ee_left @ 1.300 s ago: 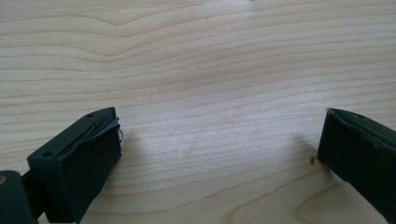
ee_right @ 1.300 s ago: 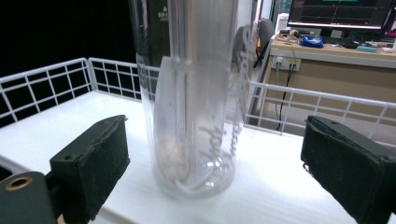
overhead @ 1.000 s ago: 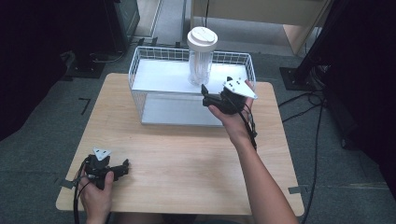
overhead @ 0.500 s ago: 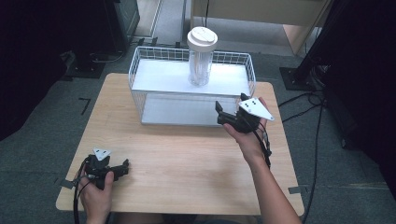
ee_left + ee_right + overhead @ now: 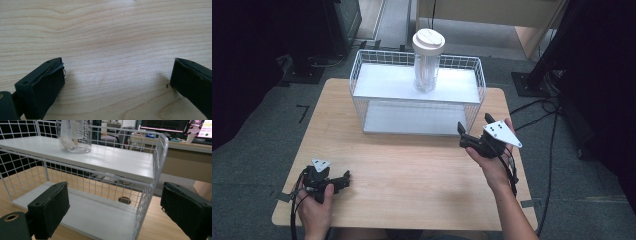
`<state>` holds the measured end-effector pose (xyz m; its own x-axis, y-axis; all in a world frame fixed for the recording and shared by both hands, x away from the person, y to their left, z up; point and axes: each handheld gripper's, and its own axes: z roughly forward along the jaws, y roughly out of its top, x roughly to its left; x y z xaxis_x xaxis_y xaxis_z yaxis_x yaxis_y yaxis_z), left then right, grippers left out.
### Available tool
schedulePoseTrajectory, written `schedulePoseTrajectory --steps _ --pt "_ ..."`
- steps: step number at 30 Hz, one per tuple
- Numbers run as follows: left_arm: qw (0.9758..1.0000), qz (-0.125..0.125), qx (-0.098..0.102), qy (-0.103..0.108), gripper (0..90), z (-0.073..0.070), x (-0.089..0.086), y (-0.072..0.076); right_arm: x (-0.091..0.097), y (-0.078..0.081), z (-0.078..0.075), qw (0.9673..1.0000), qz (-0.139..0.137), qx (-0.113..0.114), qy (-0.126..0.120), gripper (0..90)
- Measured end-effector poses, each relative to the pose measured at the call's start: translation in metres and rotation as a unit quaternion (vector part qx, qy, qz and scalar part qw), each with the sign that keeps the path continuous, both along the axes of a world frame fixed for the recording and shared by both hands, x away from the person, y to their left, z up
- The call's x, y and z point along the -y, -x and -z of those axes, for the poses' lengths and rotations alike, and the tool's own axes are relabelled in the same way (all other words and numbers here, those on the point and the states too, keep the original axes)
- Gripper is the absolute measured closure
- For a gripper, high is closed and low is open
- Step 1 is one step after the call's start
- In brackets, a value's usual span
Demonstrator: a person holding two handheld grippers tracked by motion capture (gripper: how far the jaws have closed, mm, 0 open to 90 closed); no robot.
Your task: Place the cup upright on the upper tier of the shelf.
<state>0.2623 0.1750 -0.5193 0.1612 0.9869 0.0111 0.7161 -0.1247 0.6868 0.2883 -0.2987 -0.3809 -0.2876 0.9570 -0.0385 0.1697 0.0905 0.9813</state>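
- The jar [image 5: 428, 60] stands upright on the top shelf of the wire rack [image 5: 362, 97], well apart from both grippers.
- The right gripper [image 5: 473, 136], jaws spread and empty, hovers by the rack's front right corner; placing looks finished.
- The left gripper [image 5: 343, 179], jaws spread, rests on the bench [image 5: 412, 175].
- Next move likely calls for lowering the right gripper to rest.

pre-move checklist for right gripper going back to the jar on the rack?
1. Right gripper jaws open, nothing between them: ok.
2. Jar upright on the rack's top shelf, lid on: ok.
3. Right gripper apart from the wire rack, hovering off its front right corner: ok.
4. Path to the jar: the rack's raised wire rim stands between gripper and jar, so approach from above; likely ok.
5. Left gripper open, low over the table near its front left, away from the path: ok.
6. Whether the lid is tightly seated: cannot tell.
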Motion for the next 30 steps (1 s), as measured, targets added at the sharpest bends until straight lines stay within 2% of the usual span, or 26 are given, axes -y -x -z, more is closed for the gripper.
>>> schedulePoseTrajectory --steps 9,22,30 --pt "1.0 0.0 0.0 0.0 0.0 0.0 0.0 0.0 0.024 0.022 0.012 0.9997 0.021 -0.012 0.003 8.4" --pt "1.0 0.0 0.0 0.0 0.0 0.0 0.0 0.0 0.078 0.059 0.032 0.9977 0.064 -0.017 -0.014 8.4" --pt "1.0 0.0 -0.001 0.0 0.0 0.0 0.0 0.0 0.108 0.08 0.056 0.9946 0.097 -0.033 -0.019 8.4"
